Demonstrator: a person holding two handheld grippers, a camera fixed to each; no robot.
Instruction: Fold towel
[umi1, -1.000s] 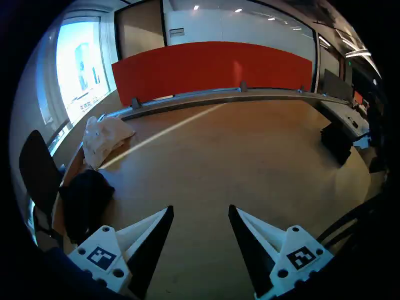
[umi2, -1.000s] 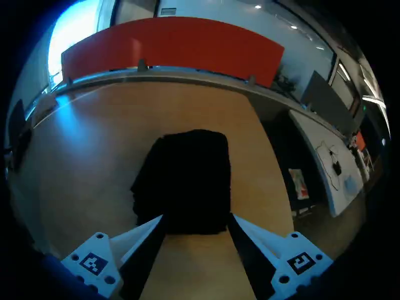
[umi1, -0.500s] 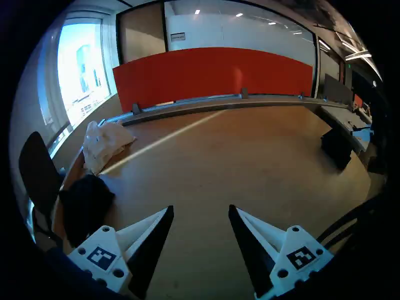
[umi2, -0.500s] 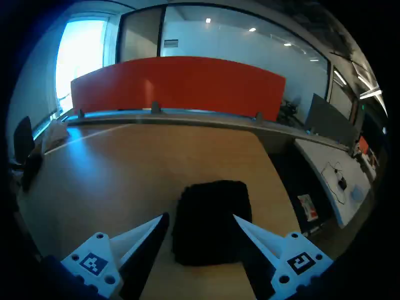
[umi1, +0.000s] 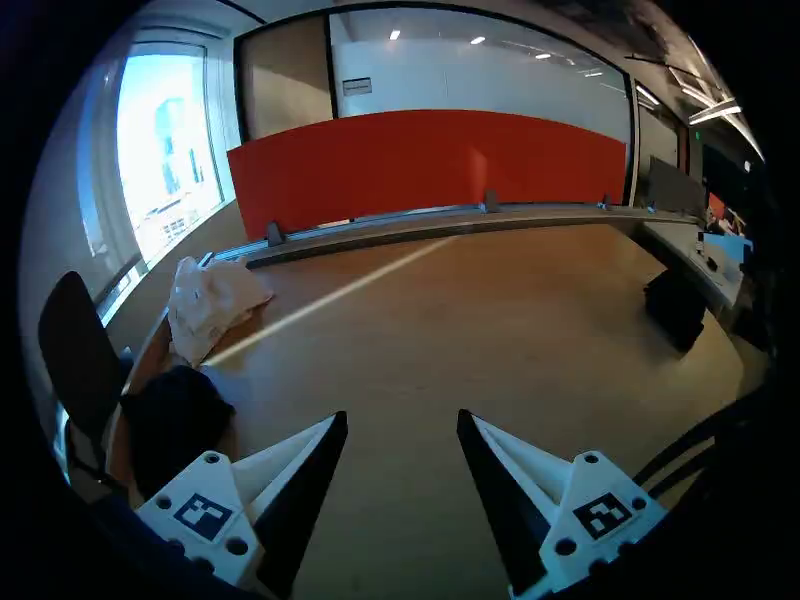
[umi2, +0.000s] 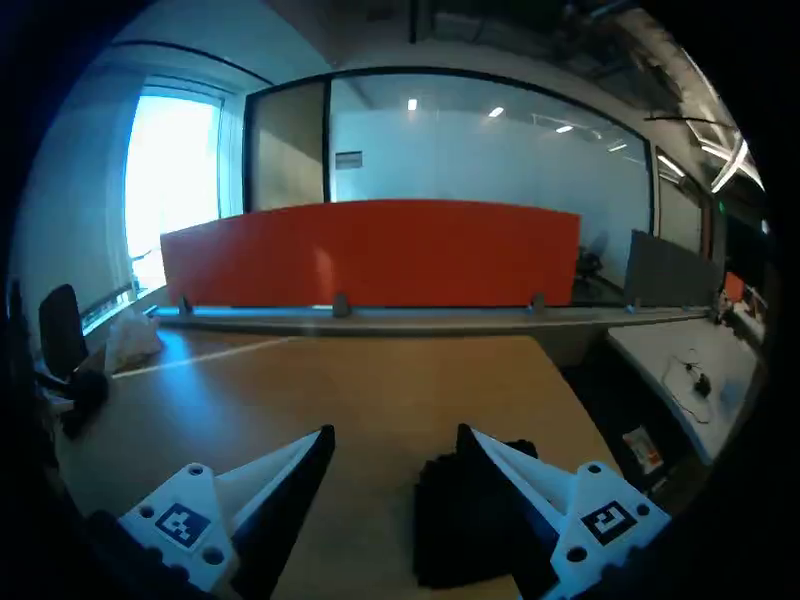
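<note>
A folded black towel (umi2: 465, 520) lies on the wooden table (umi2: 330, 400) by its right edge, partly behind my right gripper's right finger. My right gripper (umi2: 395, 455) stands open above the table, empty. In the left gripper view the same black towel (umi1: 675, 308) sits far right at the table's edge. My left gripper (umi1: 400, 440) is open and empty over bare wood. A crumpled cream towel (umi1: 208, 298) lies at the far left of the table, and a dark bundle of cloth (umi1: 172, 422) sits nearer, beside the left finger.
A red partition (umi1: 430, 165) runs along the table's far edge. A black chair (umi1: 75, 355) stands at the left by the window. Another desk (umi2: 700, 380) with small items lies to the right beyond a gap.
My right gripper has risen and tilted up, so the black towel has slid from between the fingers to low at the right. My left gripper has tilted up slightly.
</note>
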